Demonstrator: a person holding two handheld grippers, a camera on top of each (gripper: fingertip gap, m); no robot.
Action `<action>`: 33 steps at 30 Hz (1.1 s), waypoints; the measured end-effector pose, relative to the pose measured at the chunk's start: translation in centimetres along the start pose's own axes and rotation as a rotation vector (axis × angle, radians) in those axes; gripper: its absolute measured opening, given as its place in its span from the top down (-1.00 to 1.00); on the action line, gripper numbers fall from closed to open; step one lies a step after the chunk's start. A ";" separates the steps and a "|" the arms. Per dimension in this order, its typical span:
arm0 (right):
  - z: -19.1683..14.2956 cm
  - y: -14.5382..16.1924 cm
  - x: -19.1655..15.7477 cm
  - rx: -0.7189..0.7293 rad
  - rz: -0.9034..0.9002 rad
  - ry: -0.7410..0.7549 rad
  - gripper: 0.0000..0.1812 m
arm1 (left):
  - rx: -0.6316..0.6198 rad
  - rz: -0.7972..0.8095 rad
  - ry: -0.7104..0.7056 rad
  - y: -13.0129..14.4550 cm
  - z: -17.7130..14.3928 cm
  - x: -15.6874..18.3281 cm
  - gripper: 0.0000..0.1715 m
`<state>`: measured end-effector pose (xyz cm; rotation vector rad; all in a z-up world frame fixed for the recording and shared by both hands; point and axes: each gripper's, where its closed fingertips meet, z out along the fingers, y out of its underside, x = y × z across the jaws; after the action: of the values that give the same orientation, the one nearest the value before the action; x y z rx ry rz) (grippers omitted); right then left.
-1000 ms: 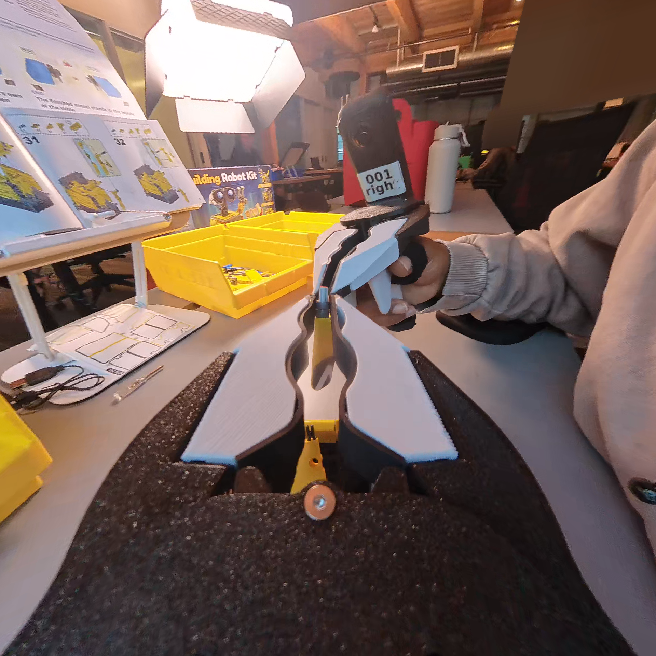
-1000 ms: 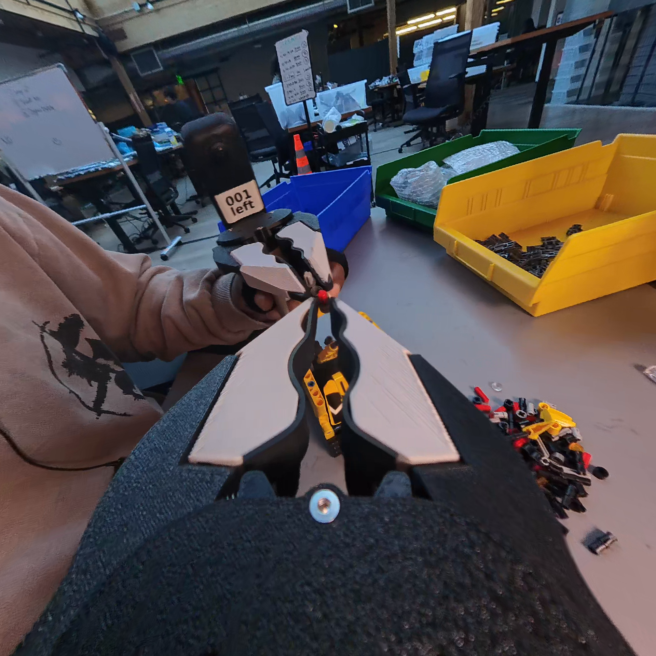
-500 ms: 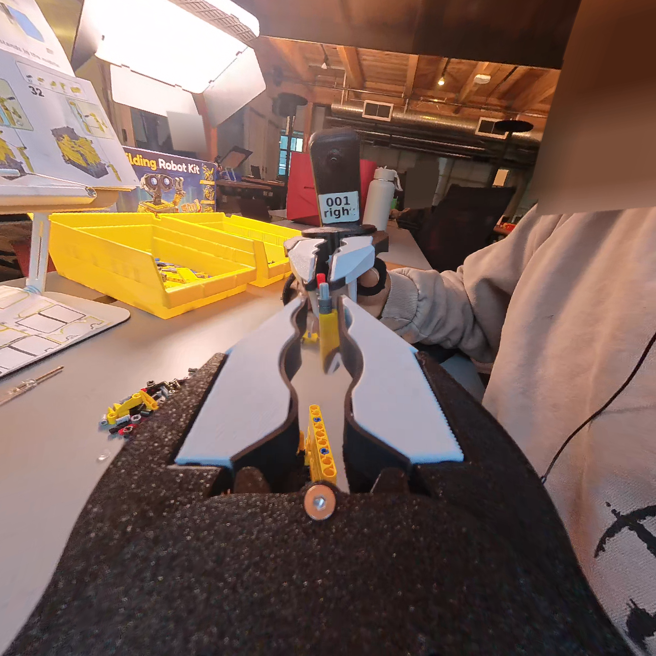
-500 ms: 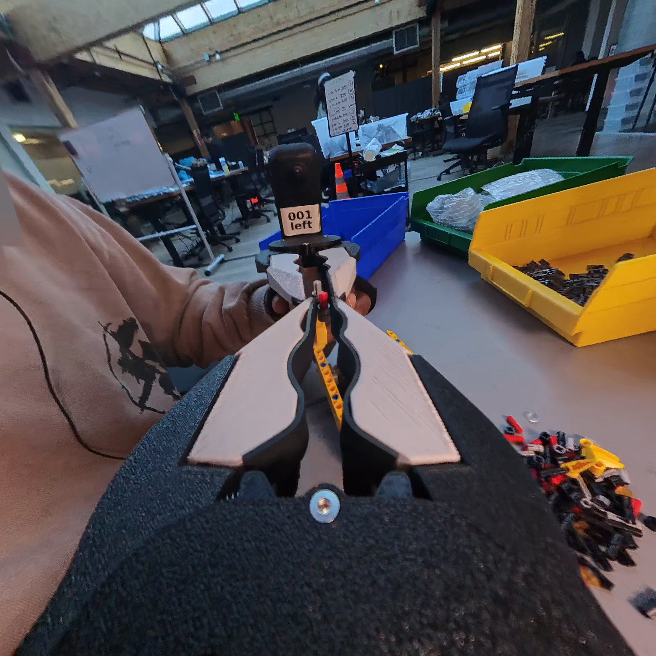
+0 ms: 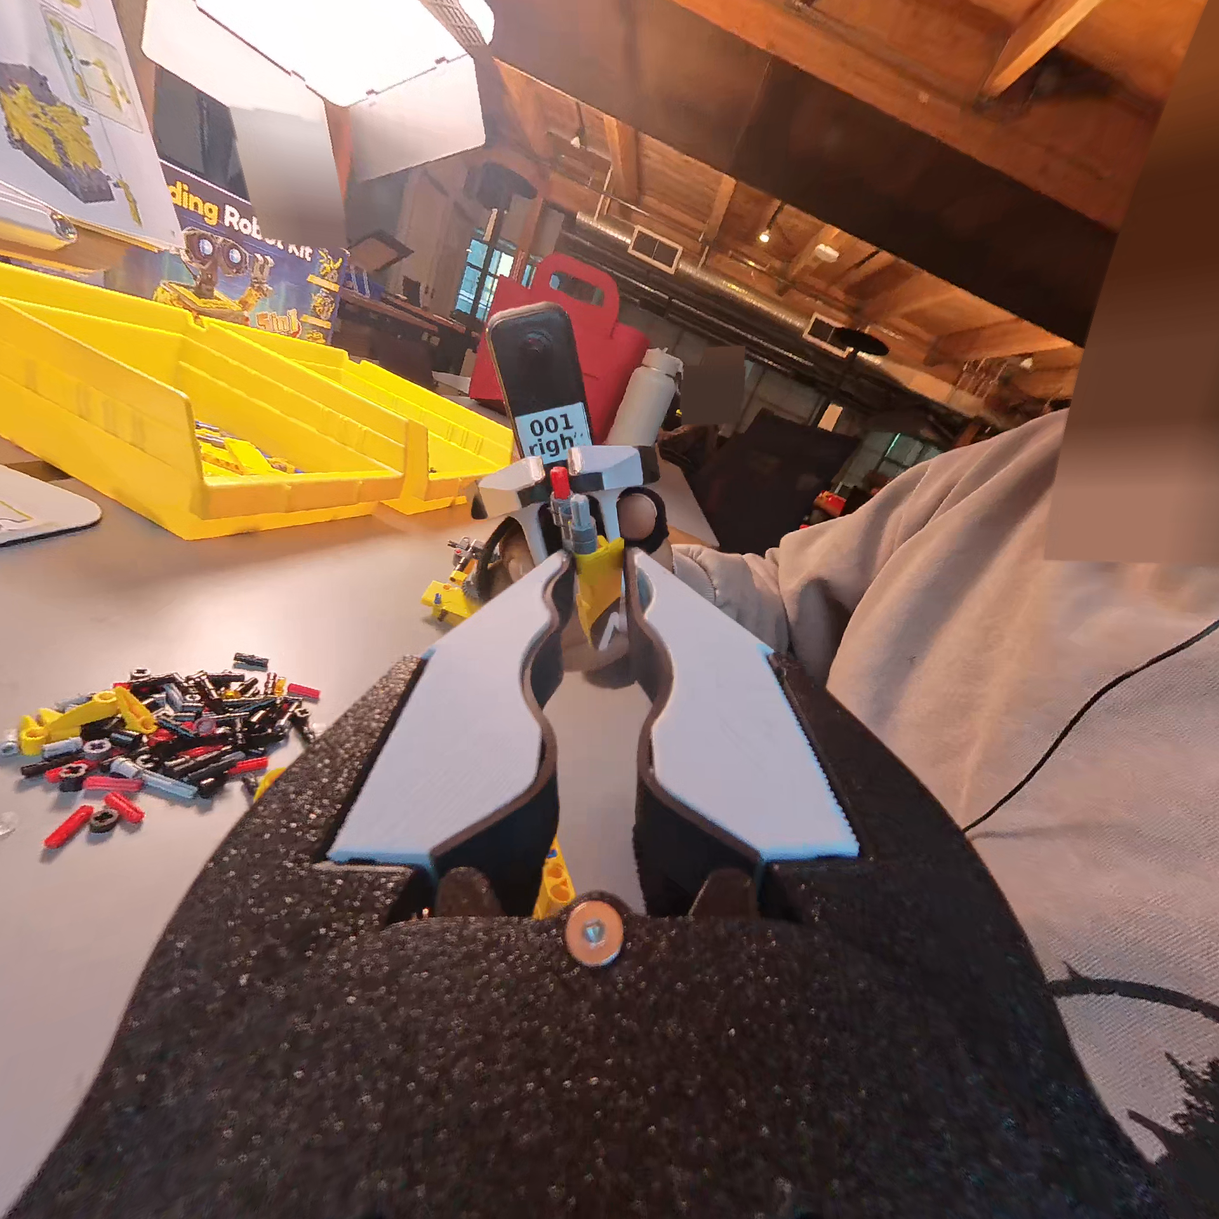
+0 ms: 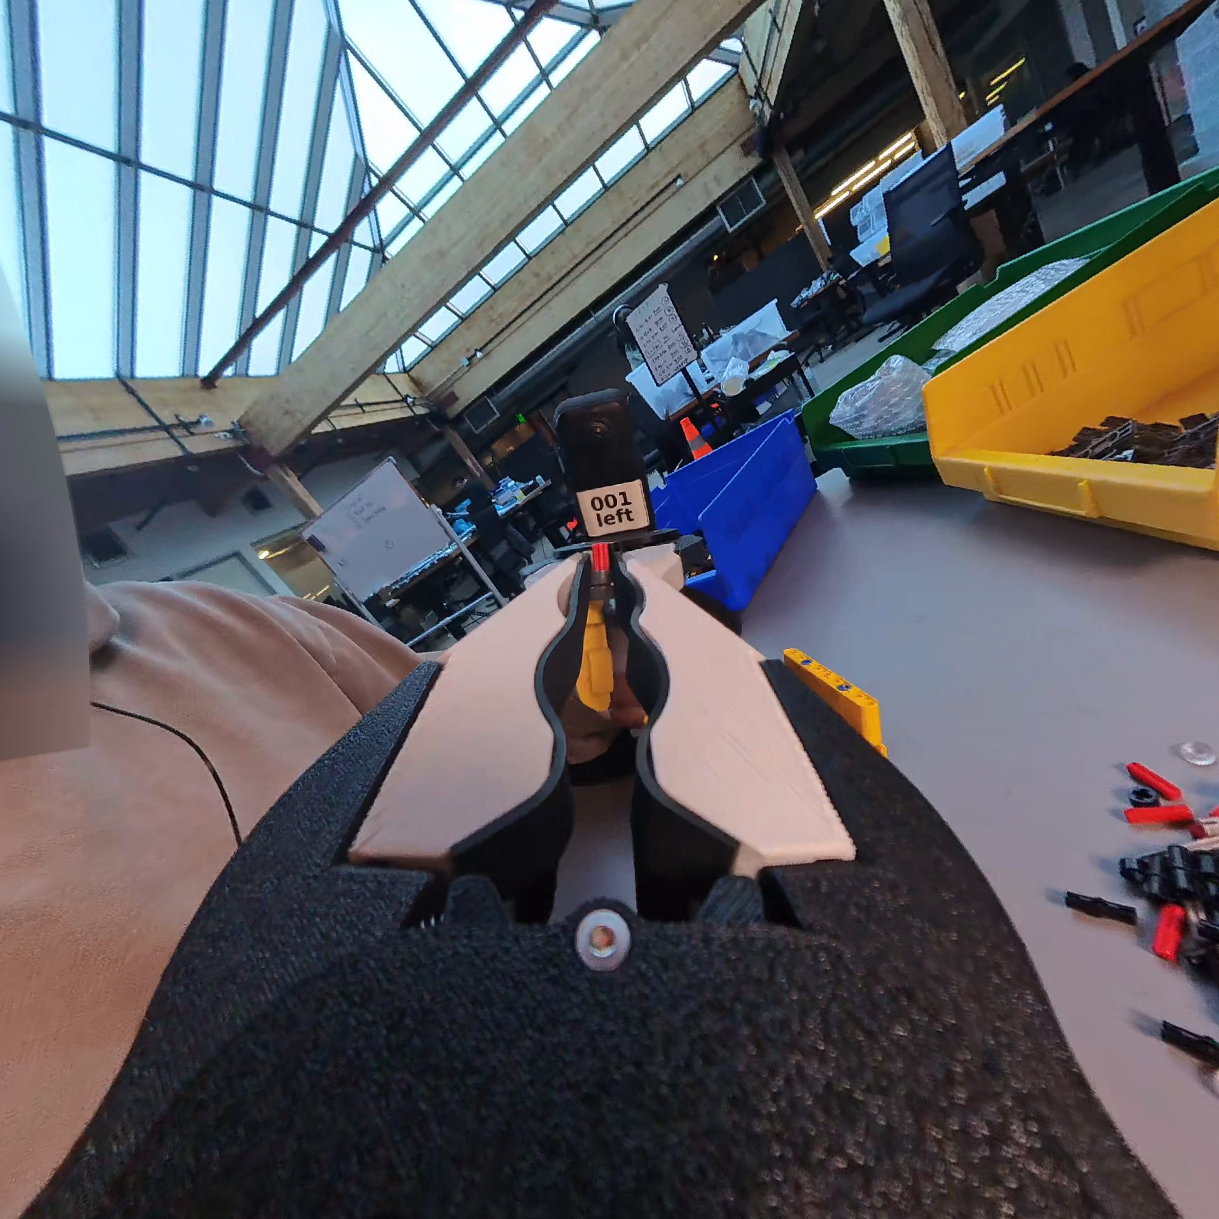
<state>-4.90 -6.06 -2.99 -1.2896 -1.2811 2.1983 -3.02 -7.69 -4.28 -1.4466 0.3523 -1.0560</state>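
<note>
Left hand-held gripper clenched on a small yellow toy piece, grey pegs standing up out of its top. Right hand-held gripper facing it tip to tip, clamped on a red pin and a black collar directly above the same yellow toy piece. Both raised above the grey table, close in front of a person's pale sweatshirt.

On the table to the left in the left wrist view, a loose heap of black, red and grey toy parts, with a small yellow and black partly built piece farther back, near the right hand-held gripper. Behind these, yellow bins, a picture-covered kit box, an instruction booklet propped up, and a bright lamp panel.

In the right wrist view, a yellow beam with holes lying just beside the right finger, red and black pins scattered at the right edge, a yellow bin of dark parts, and green and blue bins beyond.
</note>
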 end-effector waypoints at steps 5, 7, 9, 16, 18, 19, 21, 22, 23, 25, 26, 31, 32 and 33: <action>-0.3 0.4 0.3 -0.044 -0.003 -0.019 0.94 | -0.015 -0.045 0.015 -0.2 -0.4 -0.1 0.86; -0.7 0.9 0.5 -0.120 -0.082 -0.007 0.96 | -0.050 -0.051 0.022 0.2 -0.5 0.0 0.87; -1.0 1.3 0.6 -0.200 -0.188 0.021 0.82 | -0.094 -0.052 0.029 0.9 -0.4 0.0 0.87; -2.2 4.7 -0.2 -0.514 -0.615 0.023 0.79 | -0.261 -0.065 0.113 3.7 0.3 1.6 0.87; -2.4 5.7 -0.7 -0.559 -0.639 -0.017 0.89 | -0.297 -0.065 0.124 4.2 0.2 1.8 0.87; -2.4 5.8 -1.0 -0.550 -0.639 -0.035 0.90 | -0.310 -0.065 0.135 4.3 0.2 2.0 0.87; -2.2 6.0 -1.4 -0.539 -0.629 -0.063 0.90 | -0.337 -0.070 0.151 4.7 0.0 2.4 0.87; -2.1 6.0 -1.5 -0.529 -0.626 -0.068 0.86 | -0.342 -0.067 0.152 4.7 0.0 2.4 0.87; -2.0 5.8 -1.6 -0.514 -0.625 -0.072 0.82 | -0.344 -0.067 0.153 4.7 0.0 2.4 0.87; -1.8 5.9 -2.1 -0.506 -0.617 -0.099 0.81 | -0.362 -0.066 0.162 4.9 -0.1 2.6 0.87; -1.8 6.0 -2.2 -0.510 -0.621 -0.104 0.85 | -0.368 -0.064 0.164 5.0 -0.1 2.6 0.87; -1.5 5.8 -2.1 -0.498 -0.606 -0.105 0.92 | -0.339 -0.043 0.159 4.5 -0.2 2.6 0.87; -1.4 5.3 -2.0 -0.461 -0.585 -0.103 0.92 | -0.301 -0.034 0.148 3.8 -0.2 2.4 0.87; -1.3 4.6 -2.0 -0.410 -0.552 -0.096 0.92 | -0.252 -0.023 0.131 3.0 -0.2 2.2 0.86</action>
<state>-1.92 -9.16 -5.84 -0.8070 -1.9223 1.6767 -0.89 -10.05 -6.18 -1.6113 0.5807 -1.1592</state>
